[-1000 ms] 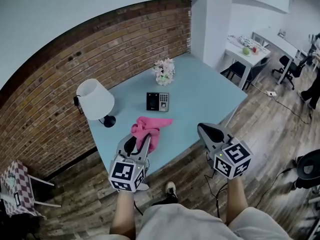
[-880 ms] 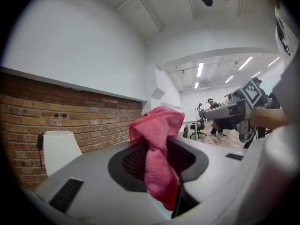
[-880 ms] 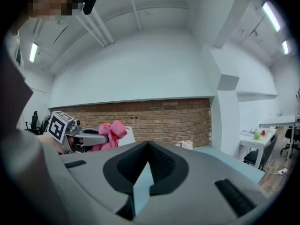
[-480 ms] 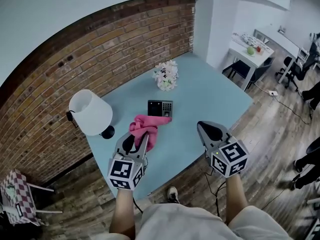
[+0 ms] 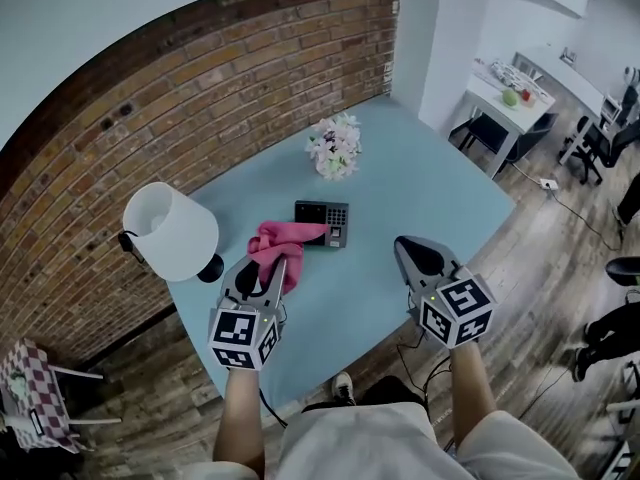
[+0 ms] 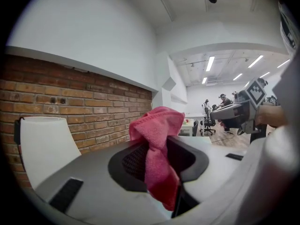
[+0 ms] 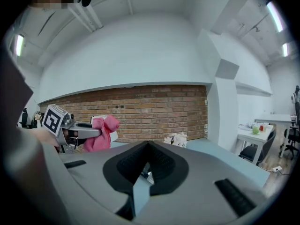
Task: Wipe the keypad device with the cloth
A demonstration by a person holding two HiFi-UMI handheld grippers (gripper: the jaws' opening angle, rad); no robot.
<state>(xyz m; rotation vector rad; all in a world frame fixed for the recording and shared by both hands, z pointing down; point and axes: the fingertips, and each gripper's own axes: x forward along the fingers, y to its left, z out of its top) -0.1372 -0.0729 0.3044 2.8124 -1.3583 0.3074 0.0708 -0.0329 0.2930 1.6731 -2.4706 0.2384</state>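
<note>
A light blue table [image 5: 400, 198] stands cornered against a brick wall [image 5: 200, 78], with a white-shaded lamp [image 5: 170, 230] at its left edge. The person holds both grippers out over the near edge. The left gripper [image 5: 272, 271] has its jaws clamped on a pink cloth [image 5: 272, 246], which bunches up beyond the tips and hangs down between them. The right gripper [image 5: 408, 250] is off to the right, well apart from the cloth, jaws closed together with nothing in them.

The keypad device [image 5: 322, 225] lies flat near the middle of the table, just past the cloth. From above the cloth's far edge overlaps the device's near left corner, though I cannot tell whether it touches. A small bunch of pale flowers [image 5: 335, 146] sits farther back.

The left gripper view shows the cloth [image 6: 157, 144] pinched between the pads, which the head view only hints at. The right gripper view catches the cloth [image 7: 103, 132] from the side, carried clear above the tabletop, and its own jaws meeting edge to edge.
</note>
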